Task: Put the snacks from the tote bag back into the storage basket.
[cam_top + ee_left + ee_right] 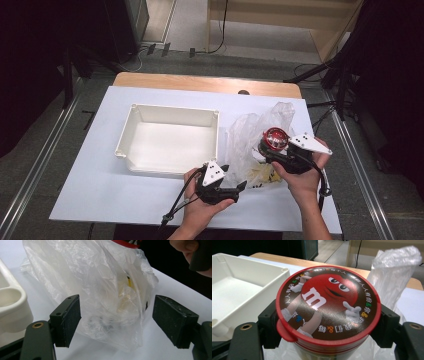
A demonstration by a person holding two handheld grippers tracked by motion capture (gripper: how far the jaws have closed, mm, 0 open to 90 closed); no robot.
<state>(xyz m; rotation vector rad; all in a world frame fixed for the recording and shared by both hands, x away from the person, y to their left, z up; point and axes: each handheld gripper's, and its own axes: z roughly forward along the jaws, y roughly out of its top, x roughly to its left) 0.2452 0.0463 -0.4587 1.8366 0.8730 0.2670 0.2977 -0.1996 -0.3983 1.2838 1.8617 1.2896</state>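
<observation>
Clamping a red-lidded tub [325, 307], the right gripper [325, 322] contrasts with the wide left gripper [116, 320]; the bag [100, 290] perhaps holds snacks.

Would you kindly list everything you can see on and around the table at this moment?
candy tub: one, red lid with a cartoon candy figure, held above the bag at the table's right.
plastic bag: one, clear and crumpled, on the sheet right of the tray, some yellowish contents inside.
tray: one, white, empty, middle of the sheet.
sheet: one, white, covering the table.
table: one, wooden edge at the far side.
left gripper: one, black, jaws open to either side of the bag, not pressing it.
right gripper: one, black, jaws clamped on the candy tub.
hands: two, each holding a gripper, near edge.
</observation>
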